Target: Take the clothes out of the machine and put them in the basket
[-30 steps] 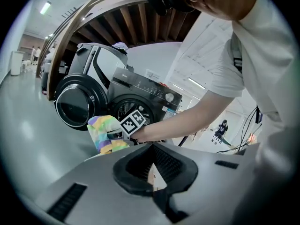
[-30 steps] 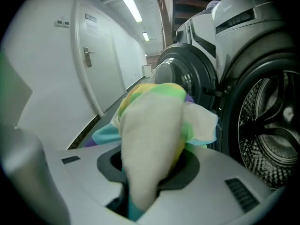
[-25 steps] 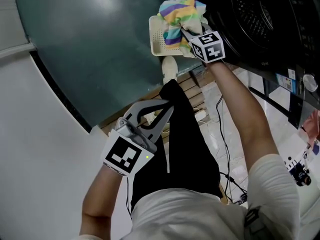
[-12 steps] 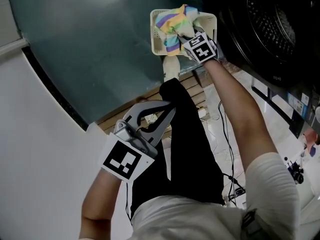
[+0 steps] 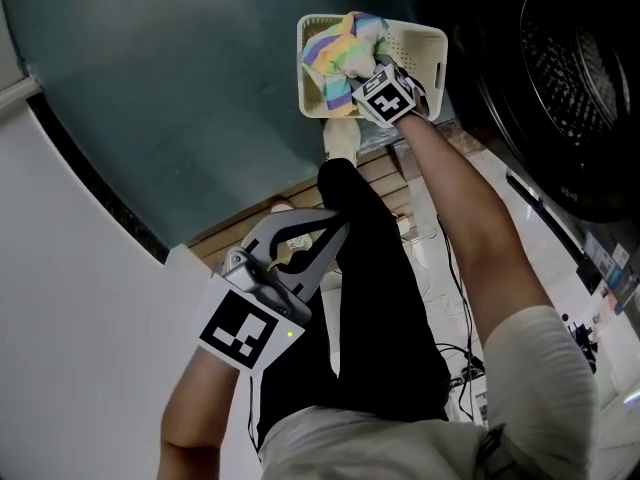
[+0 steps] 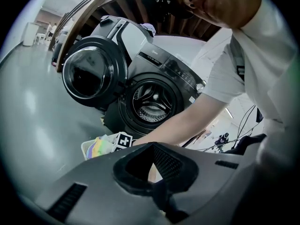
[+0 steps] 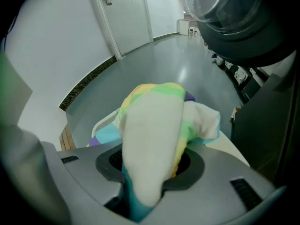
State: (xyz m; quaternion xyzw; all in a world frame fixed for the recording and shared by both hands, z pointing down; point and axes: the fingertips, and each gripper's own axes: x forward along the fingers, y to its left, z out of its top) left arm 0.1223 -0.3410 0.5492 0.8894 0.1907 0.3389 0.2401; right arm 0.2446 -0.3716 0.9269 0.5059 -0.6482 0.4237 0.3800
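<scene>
Over the basket (image 5: 432,43), the right tool (image 5: 372,80), jaws just loosening, holds the striped cloth (image 5: 335,53) between them.

The cloth (image 5: 335,53) is pastel rainbow-striped, the basket (image 5: 436,40) cream.

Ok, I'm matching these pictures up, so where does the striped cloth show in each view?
Head view: striped cloth at top centre, at the basket.
Left gripper view: small, at lower left, below the machine's open door.
Right gripper view: large, in the centre foreground.
Shared landmark: the washing machine, at the right in the head view, centre in the left gripper view, top right in the right gripper view.
</scene>
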